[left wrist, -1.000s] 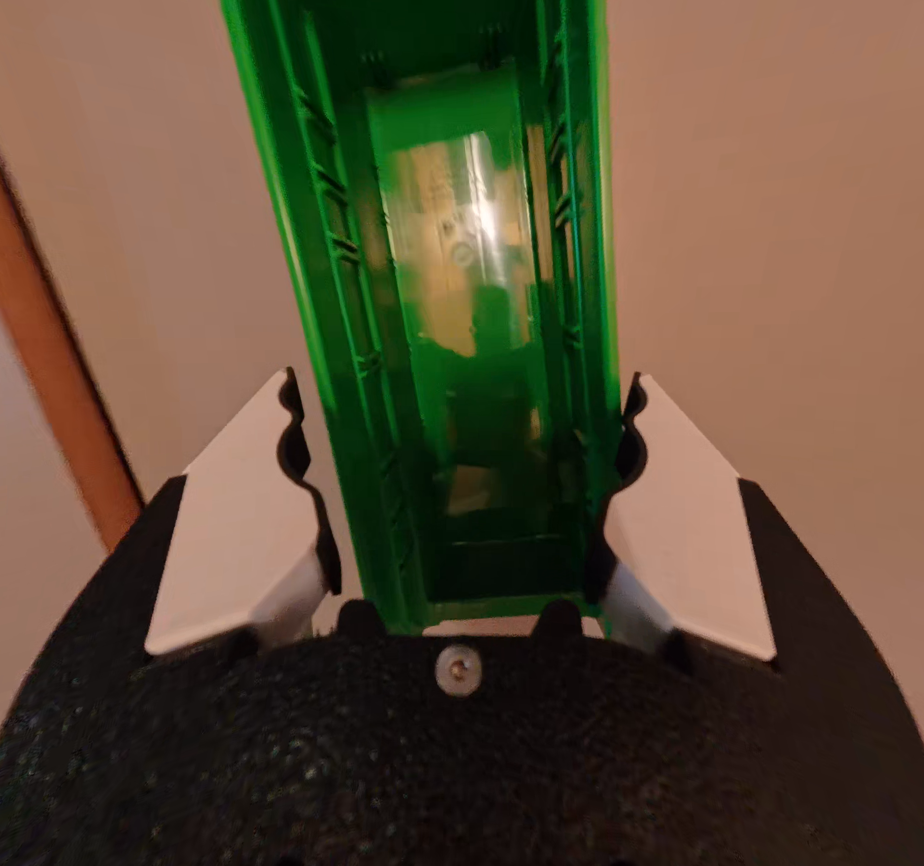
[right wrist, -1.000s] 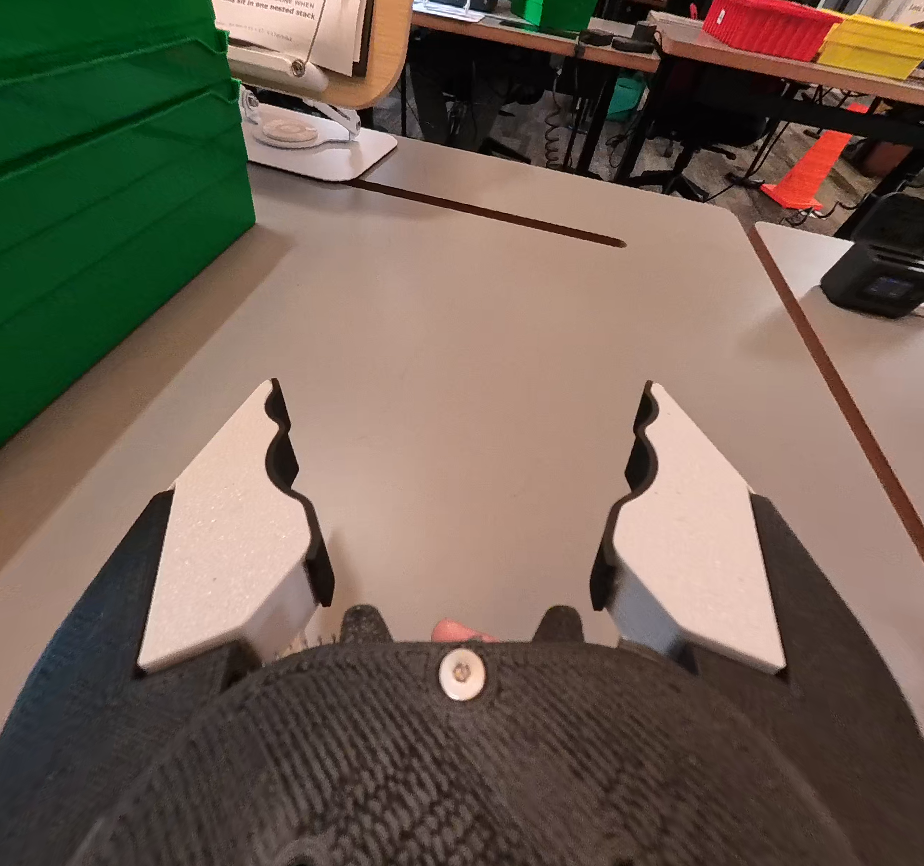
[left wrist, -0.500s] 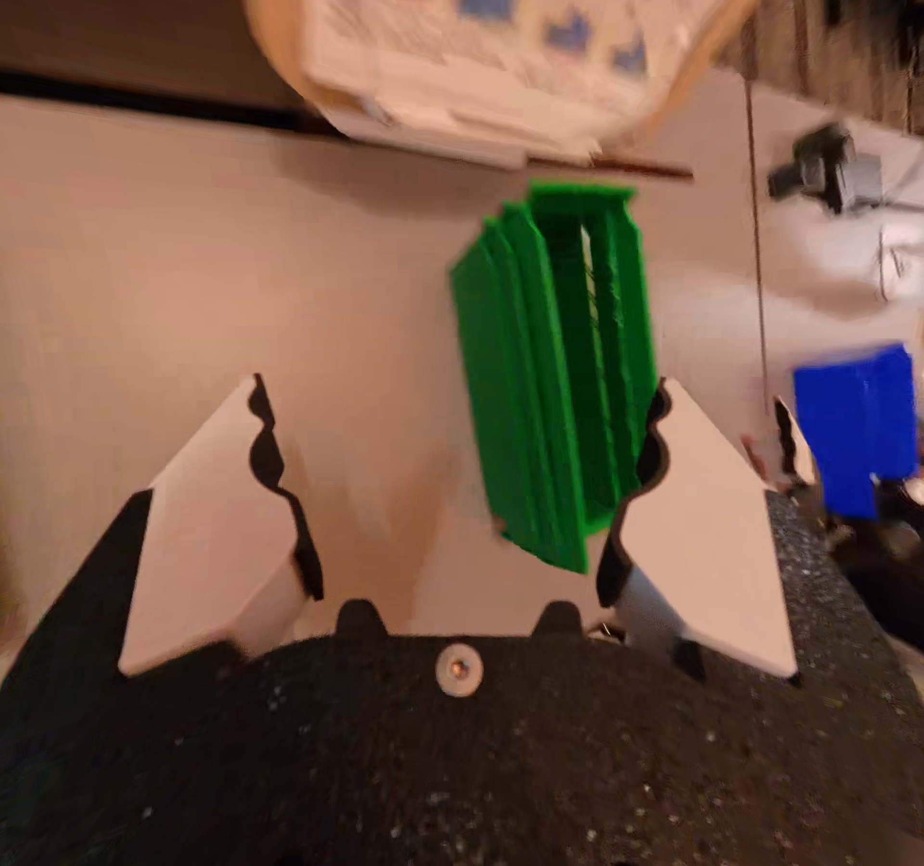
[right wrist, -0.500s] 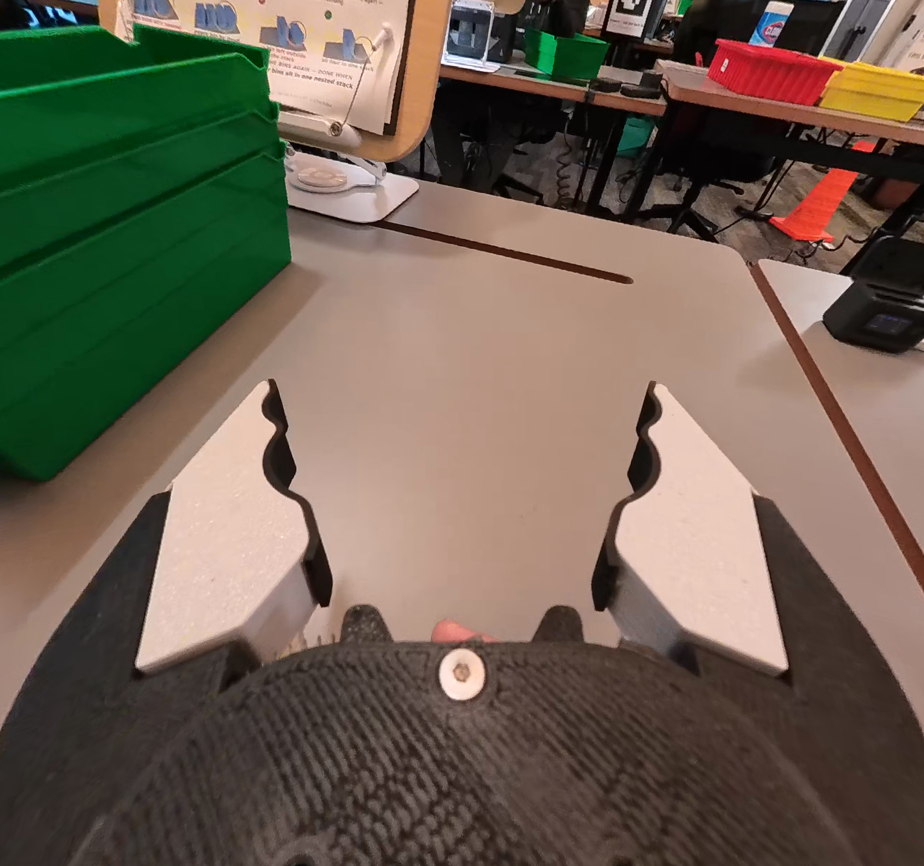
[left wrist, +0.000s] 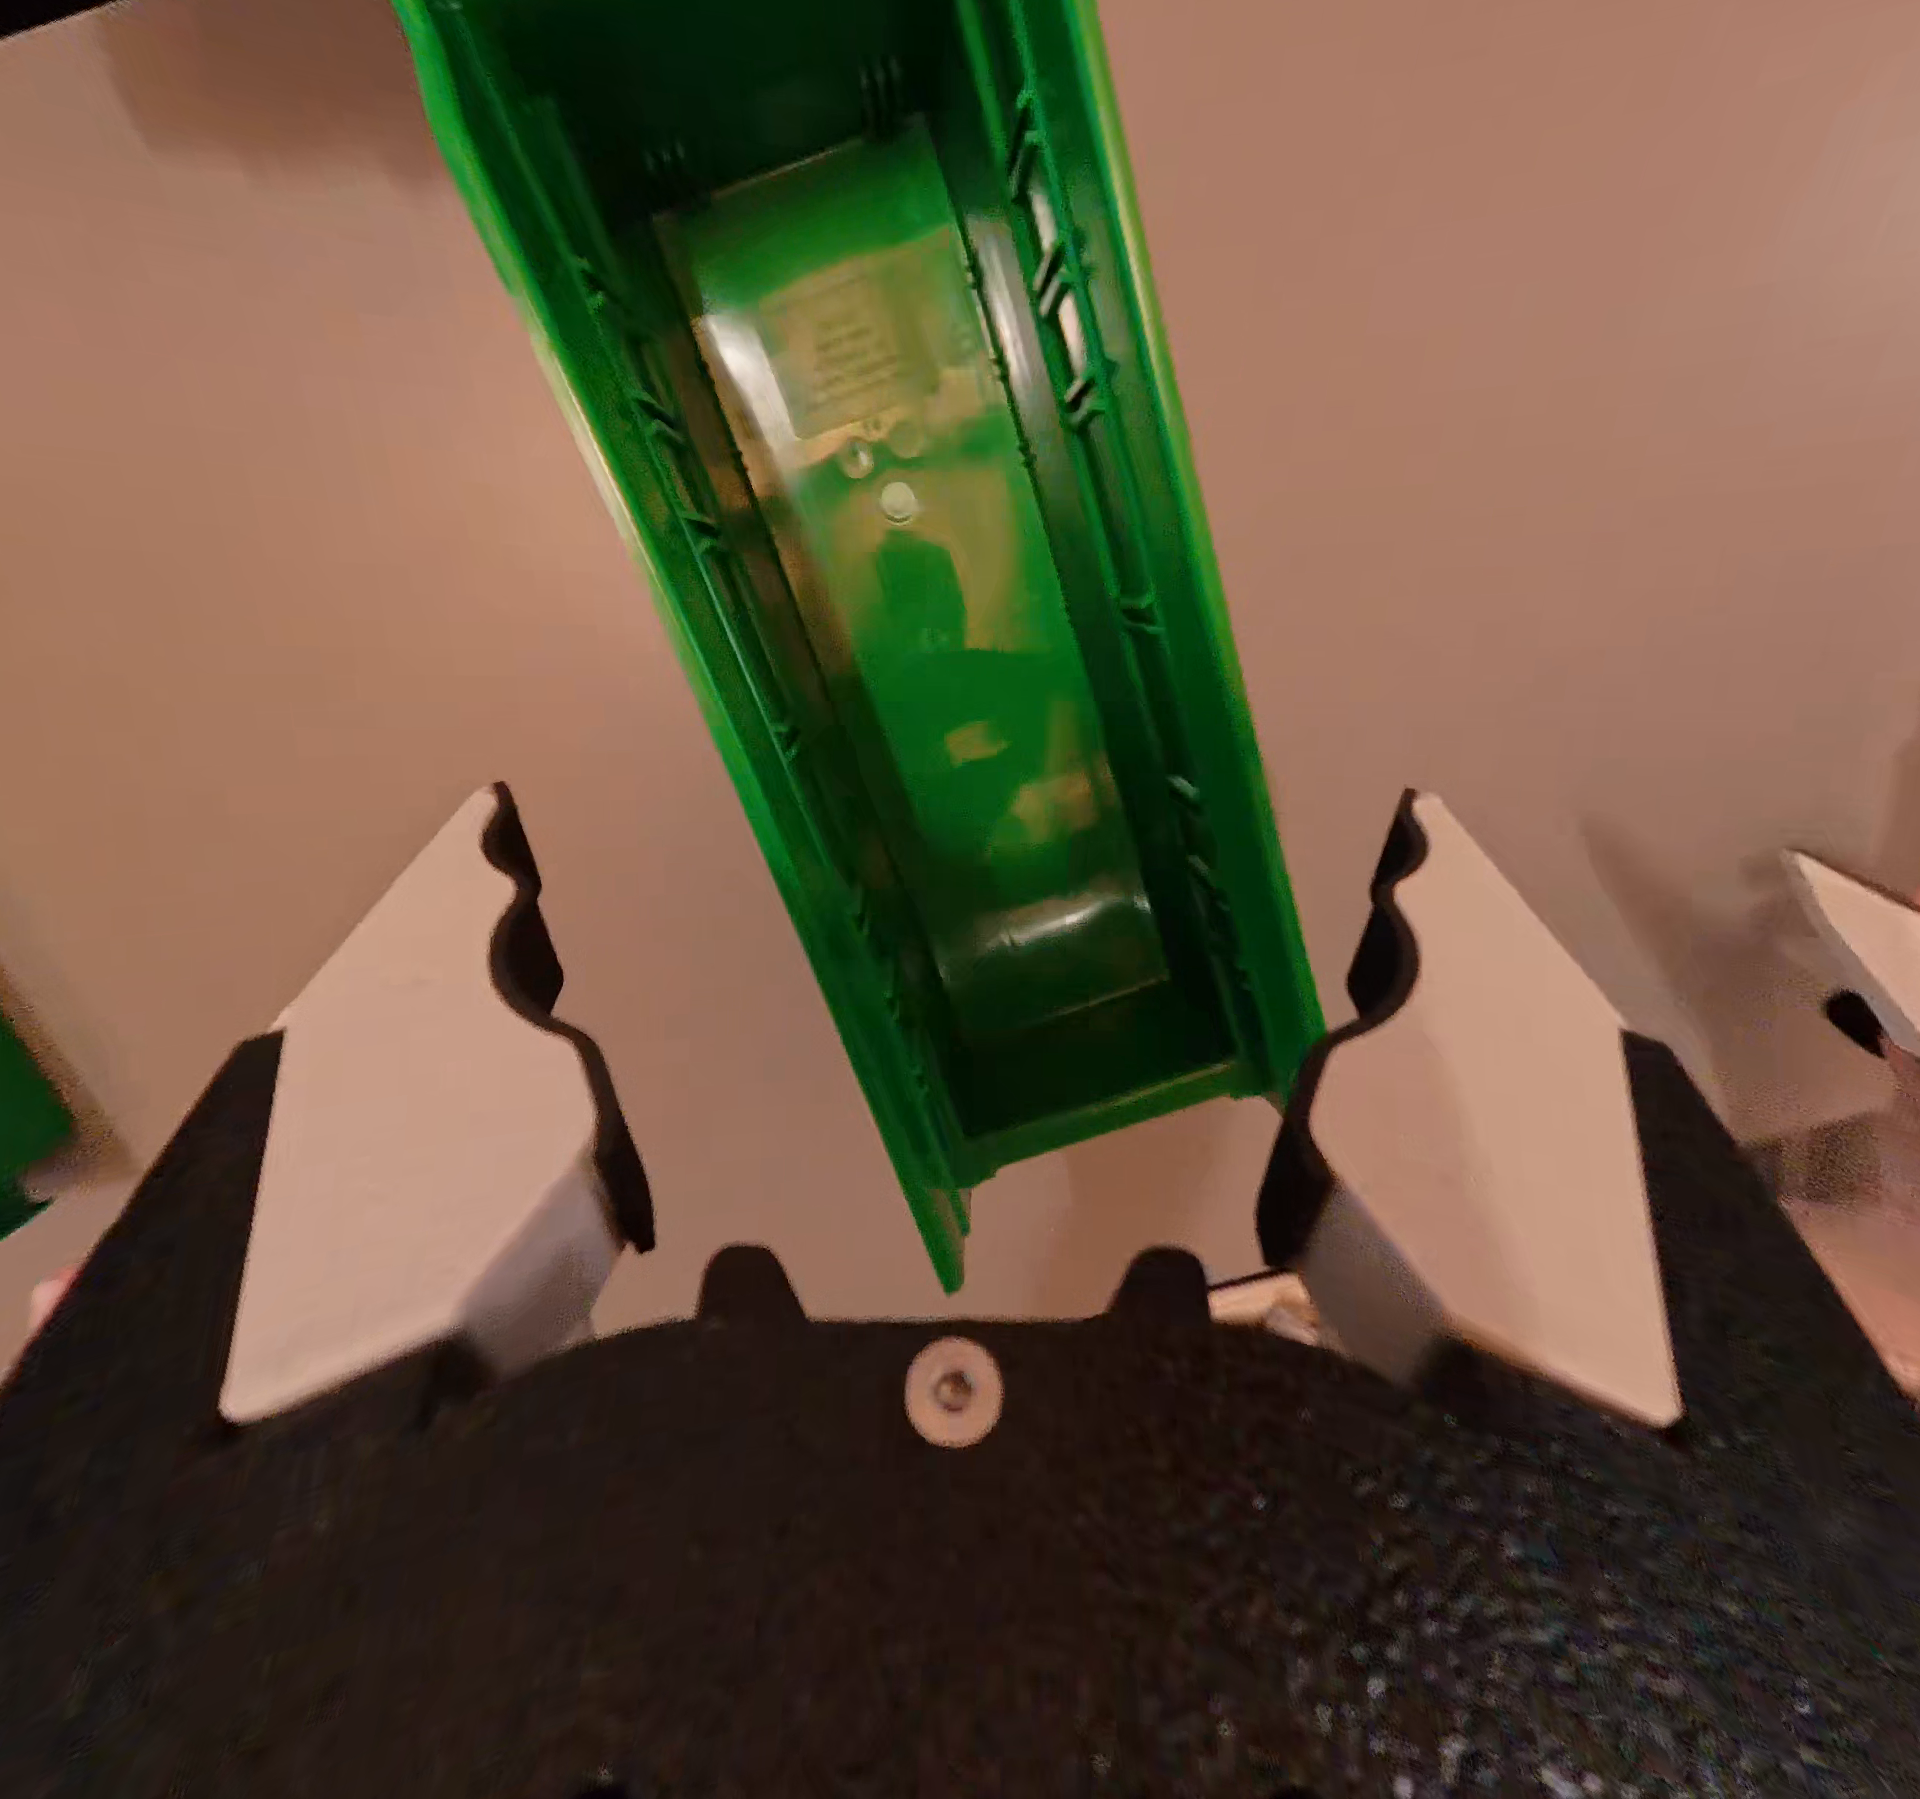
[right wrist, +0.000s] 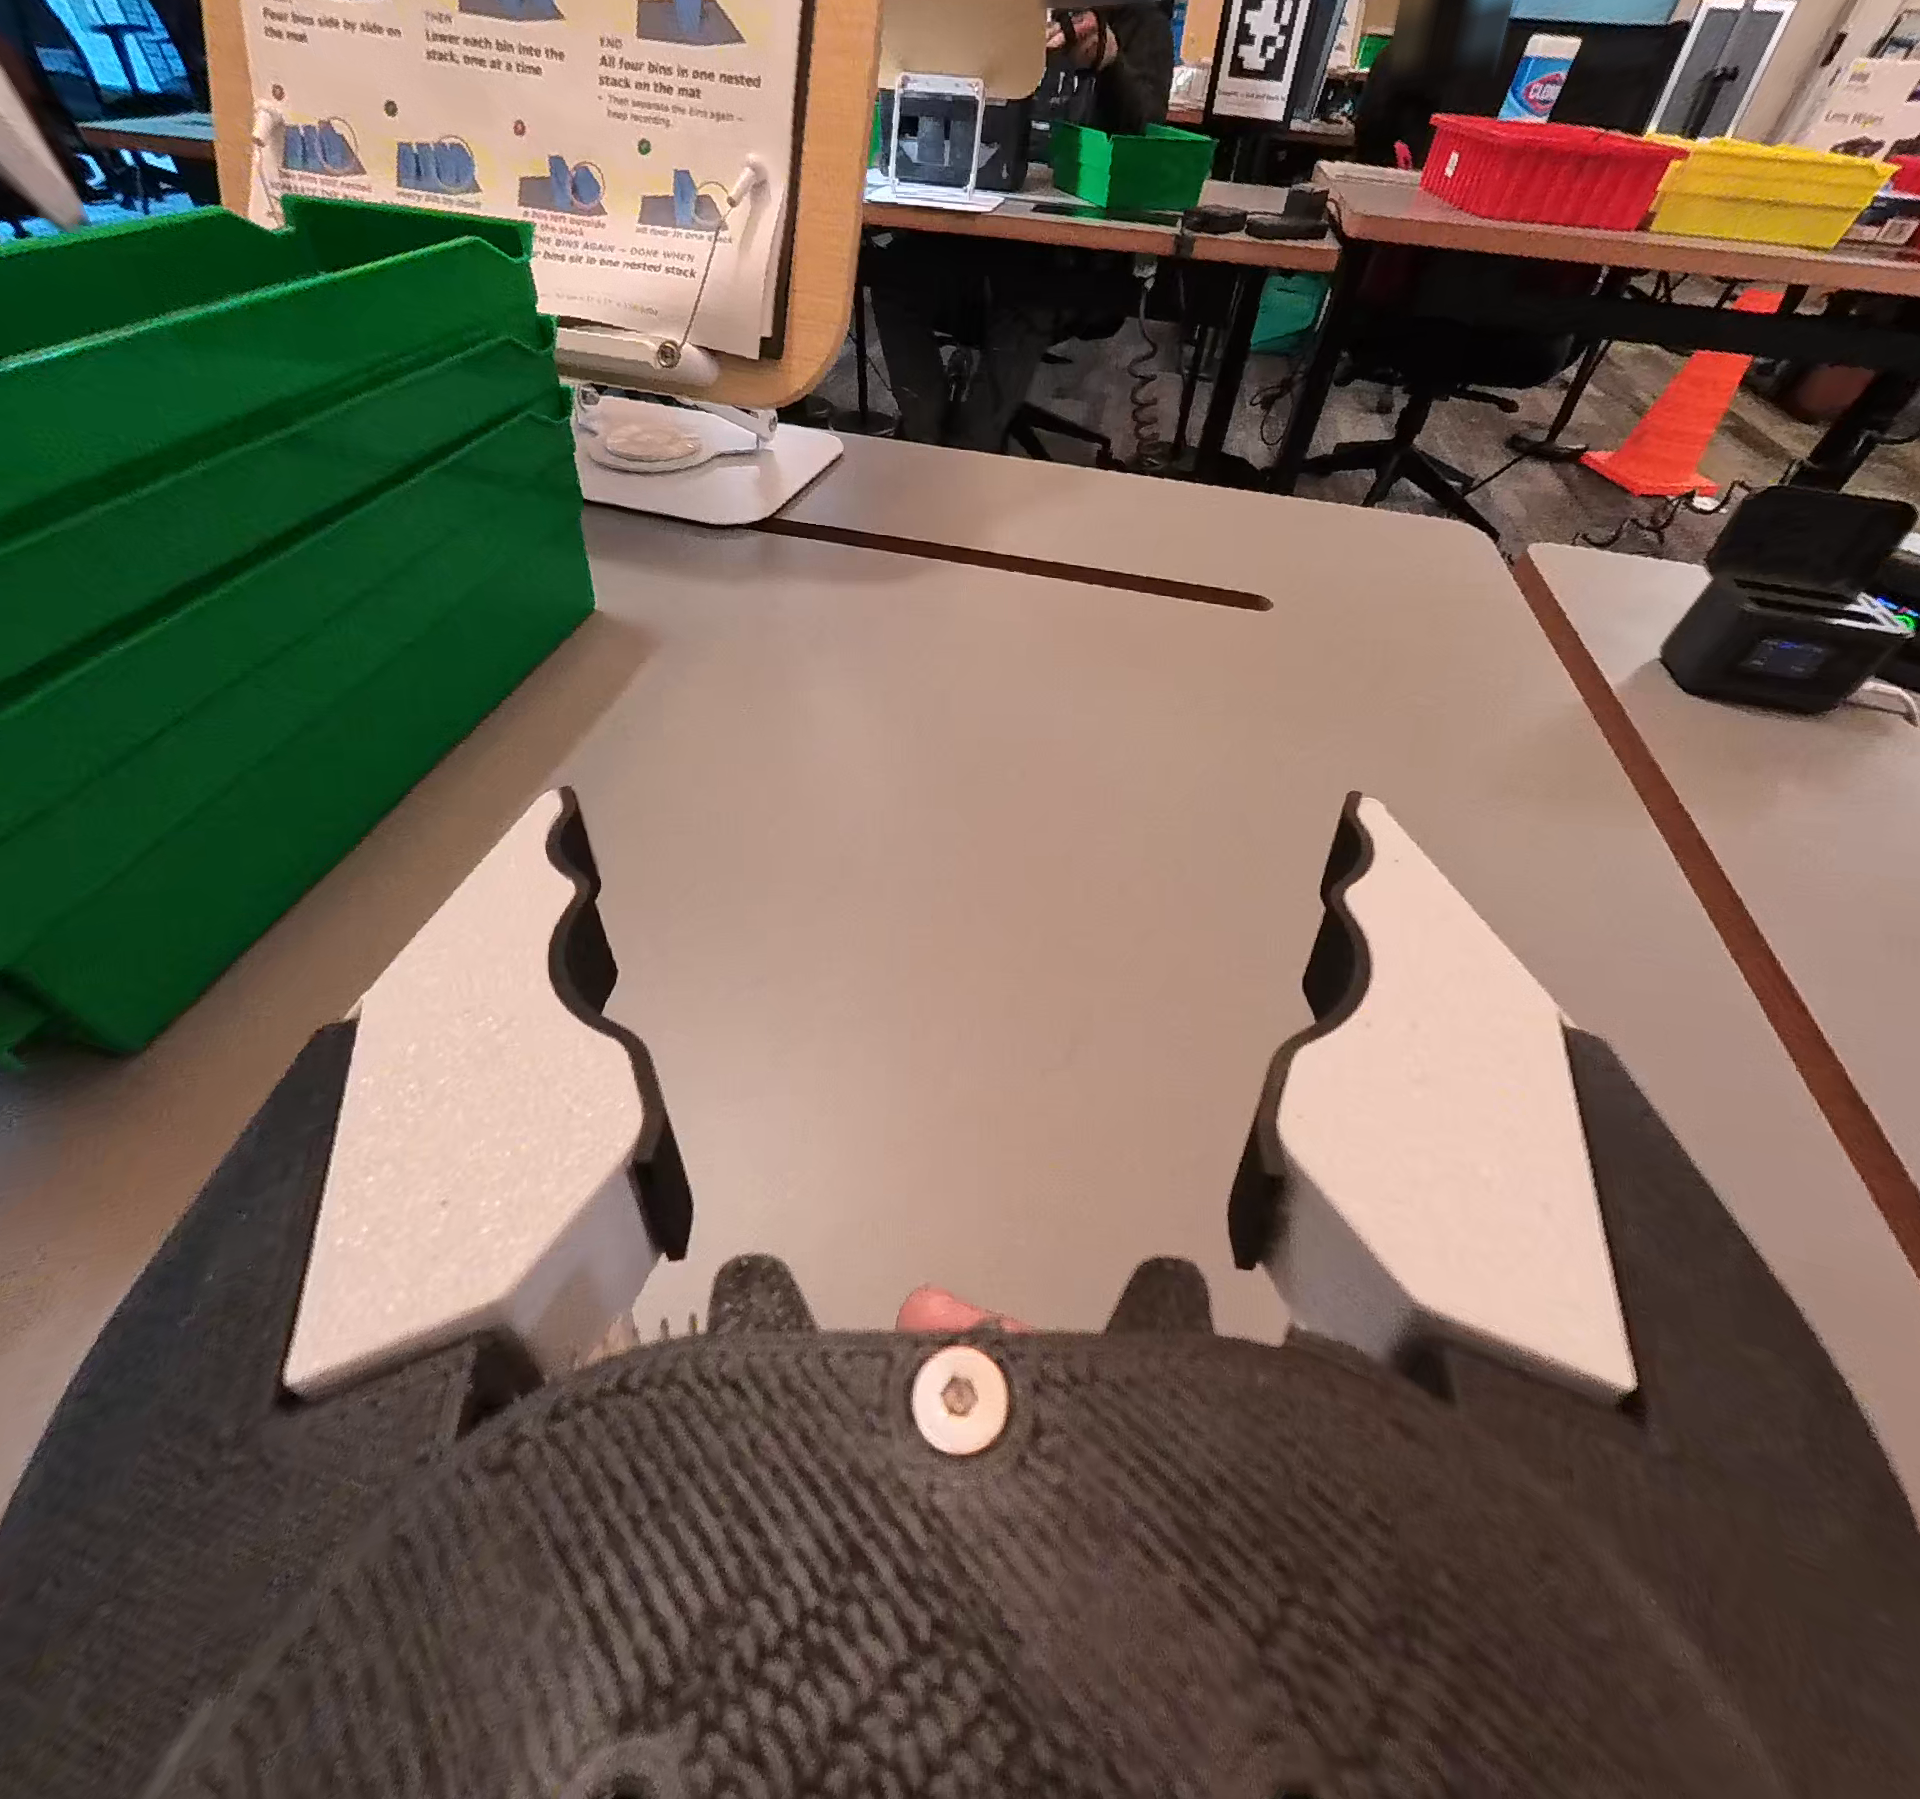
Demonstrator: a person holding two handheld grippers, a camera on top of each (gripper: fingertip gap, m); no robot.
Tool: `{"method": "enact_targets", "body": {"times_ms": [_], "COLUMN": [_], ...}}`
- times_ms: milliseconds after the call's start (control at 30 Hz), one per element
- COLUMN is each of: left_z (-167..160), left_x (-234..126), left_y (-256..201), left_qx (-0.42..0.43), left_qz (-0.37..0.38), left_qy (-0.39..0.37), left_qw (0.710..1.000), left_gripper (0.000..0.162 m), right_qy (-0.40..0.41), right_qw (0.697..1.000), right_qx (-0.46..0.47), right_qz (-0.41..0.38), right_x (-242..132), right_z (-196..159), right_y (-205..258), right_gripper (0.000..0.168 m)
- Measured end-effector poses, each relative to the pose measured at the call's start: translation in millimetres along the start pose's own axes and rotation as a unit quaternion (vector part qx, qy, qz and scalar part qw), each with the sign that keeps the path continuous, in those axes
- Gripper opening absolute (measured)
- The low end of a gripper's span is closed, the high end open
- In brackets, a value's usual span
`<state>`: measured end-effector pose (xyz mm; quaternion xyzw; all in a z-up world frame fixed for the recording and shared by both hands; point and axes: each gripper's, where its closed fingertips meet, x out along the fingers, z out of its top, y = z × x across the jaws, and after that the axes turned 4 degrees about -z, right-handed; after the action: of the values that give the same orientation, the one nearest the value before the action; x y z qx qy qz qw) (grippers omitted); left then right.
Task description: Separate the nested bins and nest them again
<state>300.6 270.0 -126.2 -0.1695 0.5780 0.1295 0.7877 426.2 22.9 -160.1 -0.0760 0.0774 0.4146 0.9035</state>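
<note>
The green nested bins lie lengthwise under my left gripper, seen from above with the top bin's shiny floor showing. The left gripper is open and straddles the stack's near end; its right fingertip is close to the near right corner and the left finger stands apart. In the right wrist view the same stack shows several stepped rims at the left on the grey table. My right gripper is open and empty above bare table, to the right of the stack.
An instruction board on a white stand stands behind the stack. A dark slot crosses the table's far part. A black device sits on the neighbouring table at right. A green piece shows at the left edge.
The left gripper, high and far from the stack half a second ago, is low and close over its near end again. The right gripper has drawn back from the stack. Both stay open.
</note>
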Motion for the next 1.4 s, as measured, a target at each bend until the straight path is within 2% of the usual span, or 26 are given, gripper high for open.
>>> {"method": "enact_targets", "body": {"times_ms": [233, 333, 600, 1000, 1400], "left_z": [-4, -10, -11, -18, -14], "left_x": [24, 30, 30, 23, 16], "left_y": [4, -5, -6, -6, -1], "left_qx": [-0.017, -0.014, -0.003, -0.015, -0.009], "left_qz": [0.038, 0.011, 0.02, 0.043, 0.03], "left_qy": [0.03, 0.039, 0.031, 0.091, 0.098], "left_qw": [0.999, 0.999, 0.999, 0.995, 0.995], "left_gripper": [0.146, 0.124, 0.123, 0.097, 0.09], "right_qy": [-0.002, 0.002, 0.011, 0.012, 0.006], "right_qw": [1.0, 1.0, 1.0, 1.0, 1.0], "right_qx": [-0.011, -0.014, -0.011, -0.016, -0.008], "right_qz": [0.011, 0.011, 0.013, 0.02, 0.015], "right_x": [1, 2, 6, 6, 3], "right_z": [3, 1, -4, -4, 0], "right_y": [11, 11, 12, 16, 8], "right_gripper": [0.136, 0.136, 0.136, 0.135, 0.134]}}
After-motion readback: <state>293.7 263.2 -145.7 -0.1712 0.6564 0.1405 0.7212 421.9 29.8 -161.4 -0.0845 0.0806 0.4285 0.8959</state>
